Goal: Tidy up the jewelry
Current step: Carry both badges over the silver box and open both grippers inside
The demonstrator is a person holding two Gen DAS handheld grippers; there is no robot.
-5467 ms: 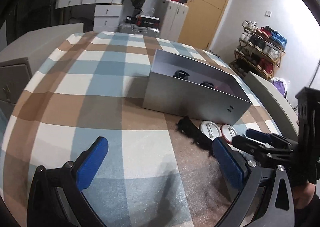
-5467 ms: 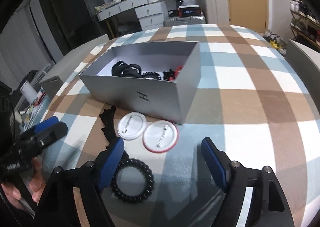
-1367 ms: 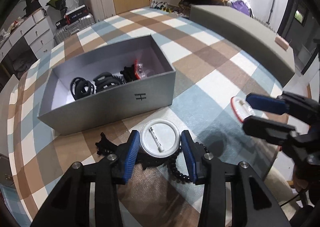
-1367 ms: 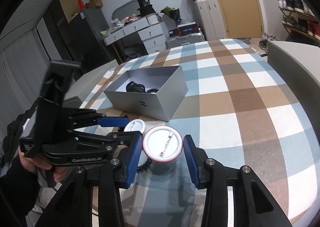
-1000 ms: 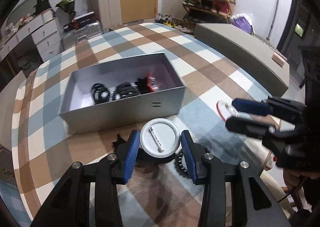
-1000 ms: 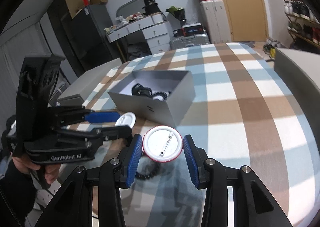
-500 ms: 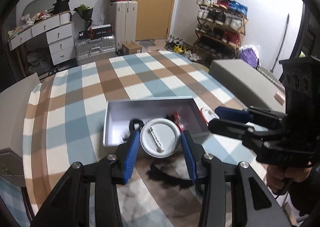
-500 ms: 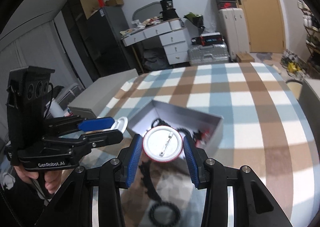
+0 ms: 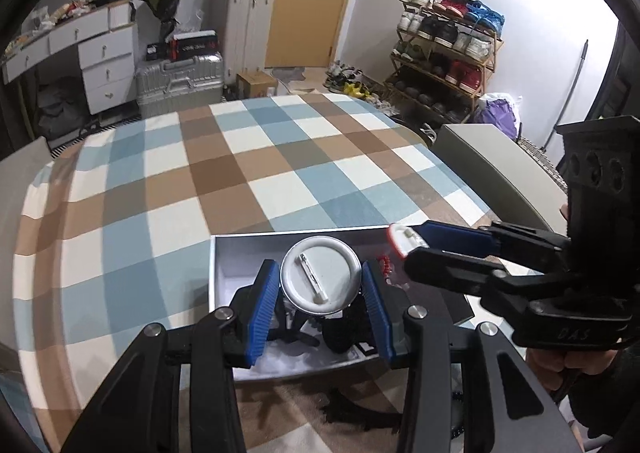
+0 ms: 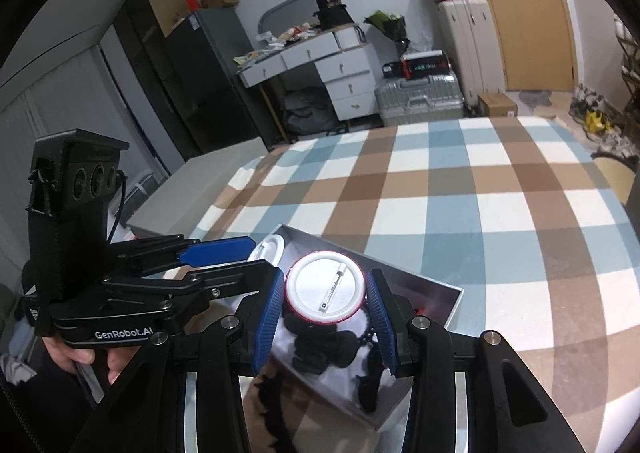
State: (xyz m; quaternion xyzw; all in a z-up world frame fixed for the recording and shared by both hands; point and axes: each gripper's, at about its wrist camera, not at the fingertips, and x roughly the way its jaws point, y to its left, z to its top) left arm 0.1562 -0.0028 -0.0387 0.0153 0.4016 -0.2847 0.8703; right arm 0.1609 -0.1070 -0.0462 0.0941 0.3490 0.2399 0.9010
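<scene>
Your left tool (image 9: pixel 320 295) grips the silver-rimmed badge (image 9: pixel 320 275) edge-on, pin side toward you, pin slanting from upper left to lower right. Your right tool (image 10: pixel 325 301) clamps the red-rimmed badge (image 10: pixel 325 287), its pin nearly upright. Both hang over the grey box (image 9: pixel 224 253) on the checked desk (image 9: pixel 160 181). Inside the box, dark pieces blur together behind the badges; its near wall is cut off by the tool frames.

Home bedroom: shoe rack (image 9: pixel 448 53), suitcases (image 9: pixel 180 79), drawer desk (image 10: pixel 312 65).
</scene>
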